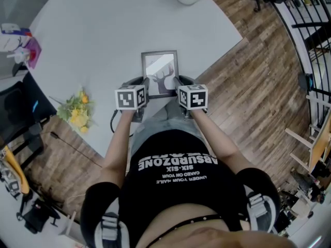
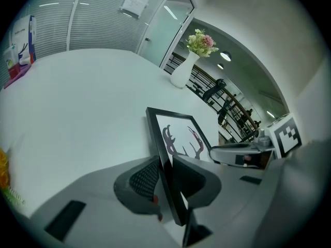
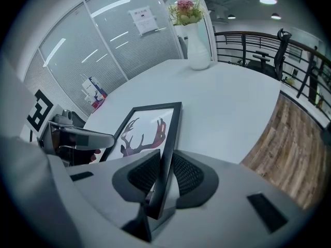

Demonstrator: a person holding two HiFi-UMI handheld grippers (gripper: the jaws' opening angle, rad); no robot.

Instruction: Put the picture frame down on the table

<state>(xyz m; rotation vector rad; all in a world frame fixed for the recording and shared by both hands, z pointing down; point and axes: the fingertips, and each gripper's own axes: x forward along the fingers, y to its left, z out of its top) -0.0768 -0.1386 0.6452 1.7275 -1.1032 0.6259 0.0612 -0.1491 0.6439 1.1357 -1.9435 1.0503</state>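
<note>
A black picture frame (image 1: 161, 72) with a dark red deer print is held between both grippers over the near edge of the white round table (image 1: 103, 45). My left gripper (image 1: 145, 87) is shut on the frame's left edge (image 2: 166, 164), its ribbed pads pressed to both faces. The right edge (image 3: 166, 159) sits clamped in my right gripper (image 1: 177, 86). In the left gripper view the deer print (image 2: 182, 137) faces up and the right gripper (image 2: 243, 153) shows beyond it. The left gripper (image 3: 77, 138) appears across the frame in the right gripper view.
A white vase with pink flowers (image 3: 195, 32) stands at the table's far side (image 2: 187, 61). Yellow flowers (image 1: 77, 112) lie at the table's left edge. Coloured boxes (image 1: 23, 45) sit far left. Wood floor (image 1: 248, 87) lies to the right, with a black railing (image 1: 310, 30) beyond.
</note>
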